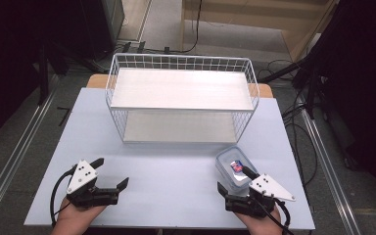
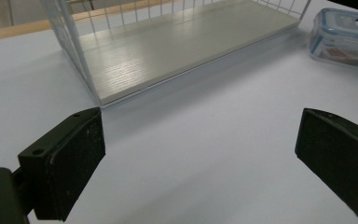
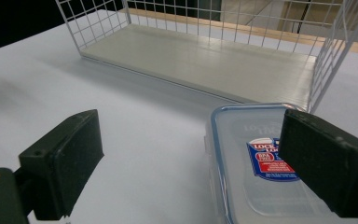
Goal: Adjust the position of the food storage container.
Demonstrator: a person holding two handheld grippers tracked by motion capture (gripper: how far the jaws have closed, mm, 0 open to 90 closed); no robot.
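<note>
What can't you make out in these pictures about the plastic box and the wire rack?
- Plastic box: its near end is hidden in the high view by the right gripper.
- Its label: partly covered by a jaw in the right gripper view; small print unreadable.
- Its contents: not visible through the lid.
- Wire rack: its lower shelf's back is hidden by the upper shelf in the high view.

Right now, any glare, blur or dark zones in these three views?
High view: table evenly lit, surroundings nearly black, sticker on the container too small to read. Left gripper view: soft sheen on the rack's lower shelf; the near jaws look soft. Right gripper view: container's sticker fairly sharp but partly hidden by a jaw, light reflection on the lid.
</note>
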